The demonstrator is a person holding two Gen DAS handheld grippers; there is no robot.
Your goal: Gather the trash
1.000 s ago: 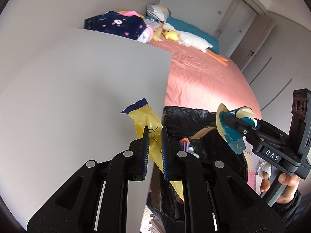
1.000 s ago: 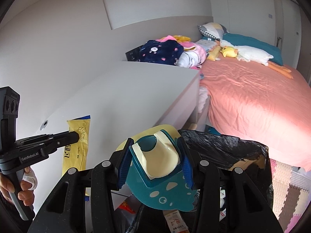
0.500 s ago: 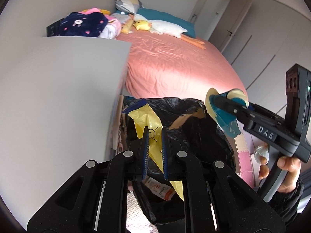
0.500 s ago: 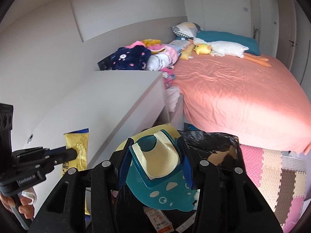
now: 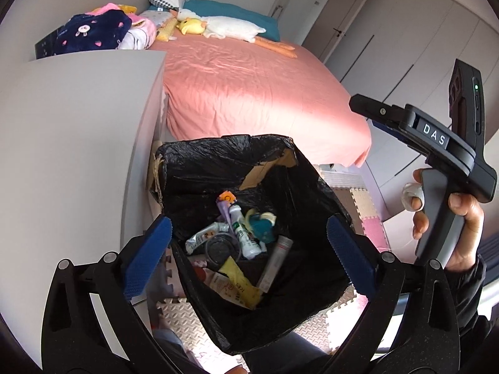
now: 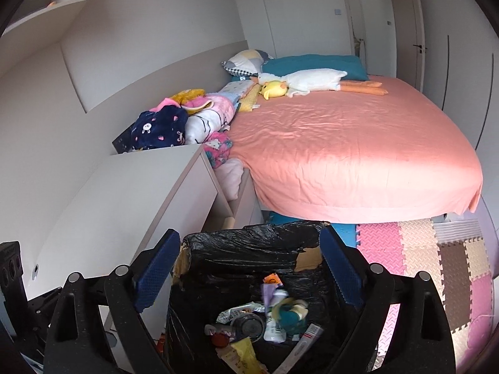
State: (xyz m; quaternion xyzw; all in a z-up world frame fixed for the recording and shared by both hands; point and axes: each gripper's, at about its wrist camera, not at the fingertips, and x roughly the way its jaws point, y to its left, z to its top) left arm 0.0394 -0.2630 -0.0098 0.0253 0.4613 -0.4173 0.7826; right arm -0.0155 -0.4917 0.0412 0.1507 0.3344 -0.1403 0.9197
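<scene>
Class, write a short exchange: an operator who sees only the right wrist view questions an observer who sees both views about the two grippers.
Operator: Is the left gripper holding anything?
Observer: No. The left gripper has just been opening; its jaws stand wide above the bin, with nothing between them.
Operator: What holds the right gripper?
Observer: A hand in a dark sleeve grips the handle of the right gripper; its jaws have just been opening too, and are empty.

A bed with a salmon sheet carries a goose plush and pillows. Clothes lie heaped beside it; foam mats cover the floor.
</scene>
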